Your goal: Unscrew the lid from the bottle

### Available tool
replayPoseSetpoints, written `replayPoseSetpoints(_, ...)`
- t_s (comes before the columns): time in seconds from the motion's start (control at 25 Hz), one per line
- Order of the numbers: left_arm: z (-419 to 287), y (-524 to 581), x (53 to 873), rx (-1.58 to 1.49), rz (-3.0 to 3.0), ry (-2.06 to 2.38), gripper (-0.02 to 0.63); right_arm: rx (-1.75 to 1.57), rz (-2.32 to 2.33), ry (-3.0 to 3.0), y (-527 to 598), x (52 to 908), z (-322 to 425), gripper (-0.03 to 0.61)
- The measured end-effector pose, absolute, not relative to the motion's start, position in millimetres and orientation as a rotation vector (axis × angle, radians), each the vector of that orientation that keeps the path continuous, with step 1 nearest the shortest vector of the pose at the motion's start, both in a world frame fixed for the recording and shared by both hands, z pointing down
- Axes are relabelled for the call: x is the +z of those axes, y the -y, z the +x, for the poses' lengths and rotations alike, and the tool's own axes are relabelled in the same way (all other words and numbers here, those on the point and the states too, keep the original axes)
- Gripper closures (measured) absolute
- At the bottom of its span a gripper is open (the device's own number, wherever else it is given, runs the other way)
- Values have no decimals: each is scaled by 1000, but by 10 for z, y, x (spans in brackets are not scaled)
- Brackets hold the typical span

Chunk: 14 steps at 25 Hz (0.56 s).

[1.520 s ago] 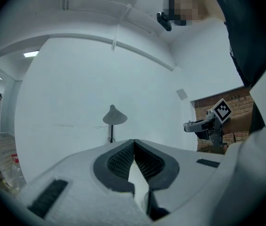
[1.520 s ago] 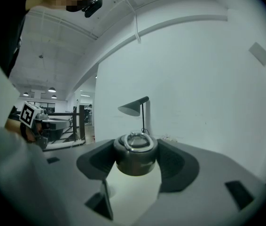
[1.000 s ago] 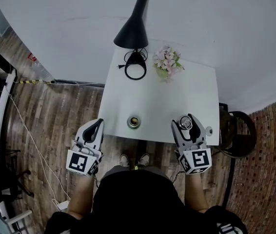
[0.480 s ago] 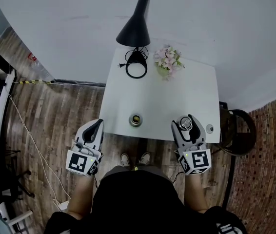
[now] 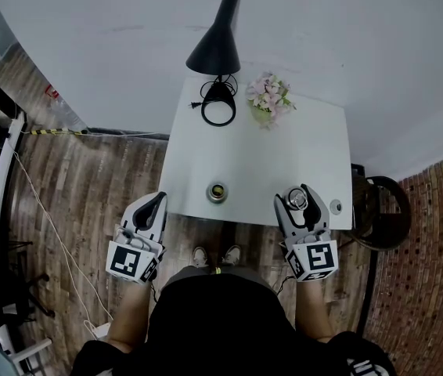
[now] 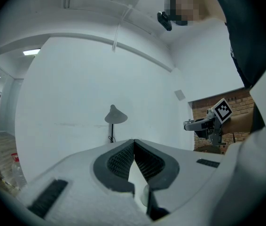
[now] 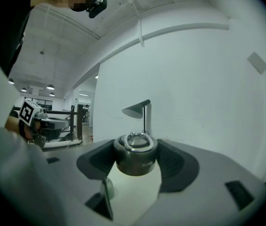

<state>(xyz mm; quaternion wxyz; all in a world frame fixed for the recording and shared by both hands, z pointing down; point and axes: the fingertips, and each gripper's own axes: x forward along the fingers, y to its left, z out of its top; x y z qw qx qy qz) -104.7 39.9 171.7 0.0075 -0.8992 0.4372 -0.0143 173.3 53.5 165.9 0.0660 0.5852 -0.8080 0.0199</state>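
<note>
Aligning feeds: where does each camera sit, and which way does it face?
Head view: on the head, steeply down onto the table; left gripper, right gripper, forearms, torso show.
Left gripper view: on that gripper, along its shut jaws towards the lamp; right gripper at right.
Right gripper view: on that gripper, along jaws clamping the lid; left gripper at left.
Shared: both gripper views face the lamp.
</note>
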Motion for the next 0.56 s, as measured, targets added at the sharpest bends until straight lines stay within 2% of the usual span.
replayPoseSetpoints(0.56,-1026,-353,1643,-29,-2781,-1385,592,24,1733,2468,-425,1579,1728,311)
